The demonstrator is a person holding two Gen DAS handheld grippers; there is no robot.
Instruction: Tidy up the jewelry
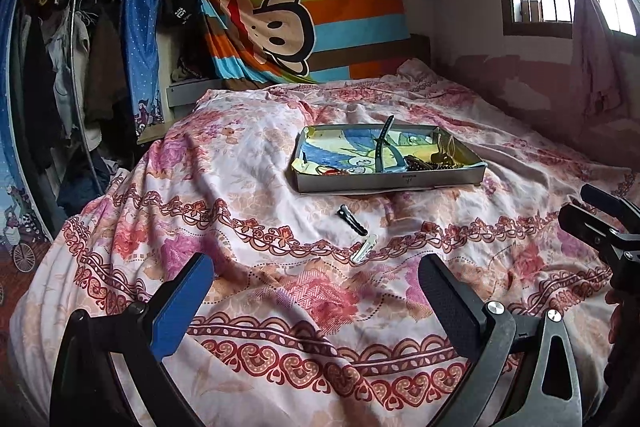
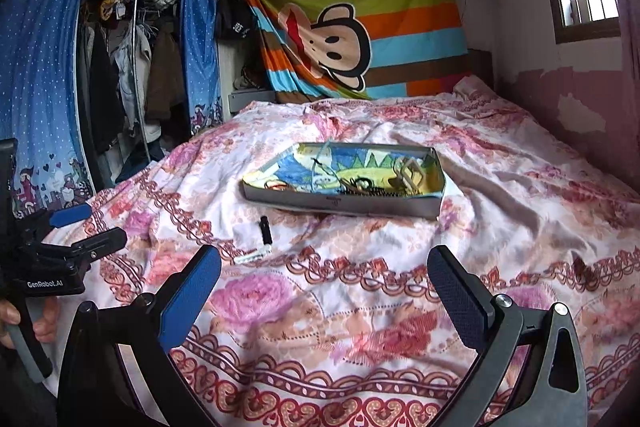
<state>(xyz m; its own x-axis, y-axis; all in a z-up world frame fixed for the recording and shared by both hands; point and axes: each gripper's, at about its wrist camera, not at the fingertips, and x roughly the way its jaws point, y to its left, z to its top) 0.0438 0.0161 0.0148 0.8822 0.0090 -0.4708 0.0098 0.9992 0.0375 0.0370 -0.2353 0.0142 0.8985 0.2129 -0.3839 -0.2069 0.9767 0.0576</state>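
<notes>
Black hair clip (image 1: 351,220) and white hair clip (image 1: 364,247) are lying just before the shallow grey cardboard tray (image 1: 392,182). Left gripper (image 1: 316,287) and right gripper (image 2: 324,281) are hovering, fingers released, grasping nothing.

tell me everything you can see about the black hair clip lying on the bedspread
The black hair clip is a slim, elongated clip, dark and slightly glossy, probably plastic or metal. It lies flat on the floral bedspread, outside and in front of the shallow tray, apart from it. Its long axis runs diagonally in the left wrist view. A white clip lies just nearer the cameras, close to one end; whether they touch is unclear. Neither claw touches it.
</notes>
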